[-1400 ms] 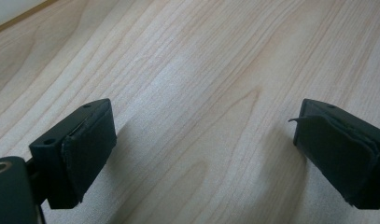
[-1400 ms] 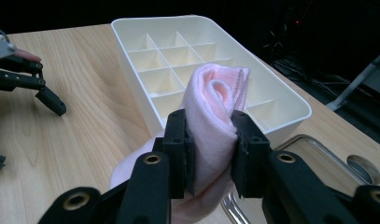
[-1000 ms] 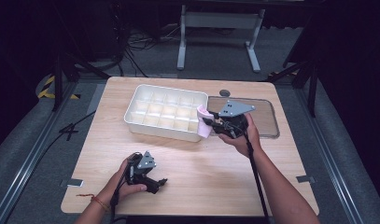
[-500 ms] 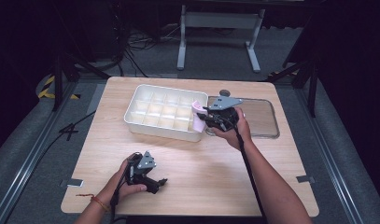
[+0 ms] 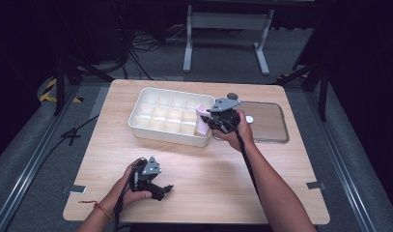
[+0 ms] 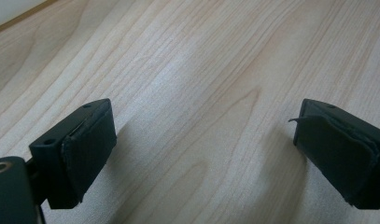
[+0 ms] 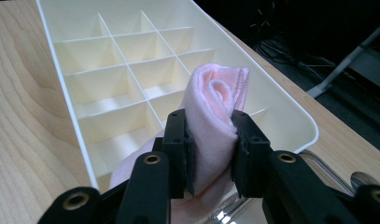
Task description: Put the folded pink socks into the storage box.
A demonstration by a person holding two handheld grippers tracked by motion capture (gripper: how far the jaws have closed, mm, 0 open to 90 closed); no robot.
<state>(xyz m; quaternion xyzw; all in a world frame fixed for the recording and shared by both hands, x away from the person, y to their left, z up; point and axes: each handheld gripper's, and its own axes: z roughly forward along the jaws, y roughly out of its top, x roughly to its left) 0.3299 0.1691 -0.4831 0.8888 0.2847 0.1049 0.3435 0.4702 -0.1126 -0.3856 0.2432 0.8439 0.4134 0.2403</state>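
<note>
- Fingers (image 7: 178, 144) of the right gripper (image 7: 208, 149) pinch a rolled pink cloth (image 7: 215, 121) between them, with the roll's top standing above the pads and its tail hanging below; seen from the high view, the cloth (image 5: 202, 118) hangs at the near-right corner of the white divided tray (image 5: 136, 126).
- Left gripper (image 6: 204, 154) rests low over bare wooden table (image 6: 187, 70), jaws wide apart with nothing between them.
- Risk: the loose tail below the pads could catch on the tray's near wall (image 7: 80, 154) or a divider and drag the roll open.
- Risk: the soft cloth is squeezed narrow, so it may spring wider than a cell on release and sit across two.
- Room: cells ahead of the fingers look empty; just beside them on the right lies a clear lid (image 5: 264, 121), leaving little sideways space.
</note>
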